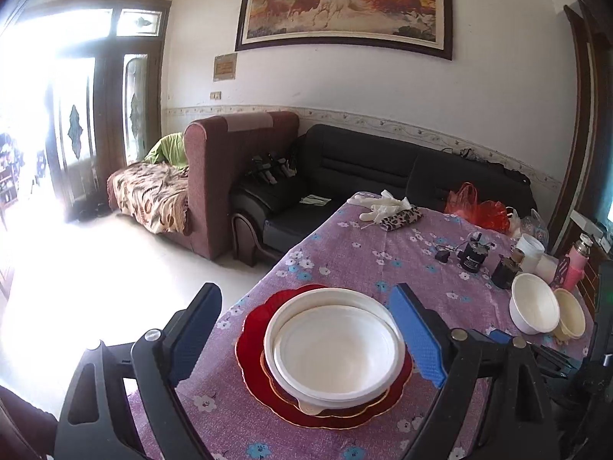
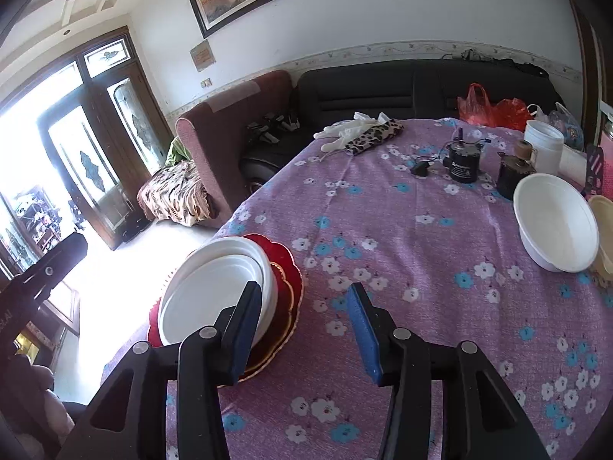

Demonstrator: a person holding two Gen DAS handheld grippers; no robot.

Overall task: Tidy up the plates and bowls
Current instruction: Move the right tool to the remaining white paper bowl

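Two nested round white plastic bowls (image 1: 337,349) sit on two stacked scalloped red gold-rimmed plates (image 1: 253,329). Apart on the flowered purple tabletop (image 2: 402,253) stand one white bowl (image 2: 555,226) and one cream bowl (image 1: 572,314). Both left tongs (image 1: 306,333) and right tongs (image 2: 306,333) gape, released.

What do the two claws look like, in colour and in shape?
Both look alike. The left claw and the right claw have black, angular plastic frames with cut-out openings and round silver pivot pins. Each finger ends in a flat, rectangular blue pad with a fine textured surface. No cables or sleeves show.
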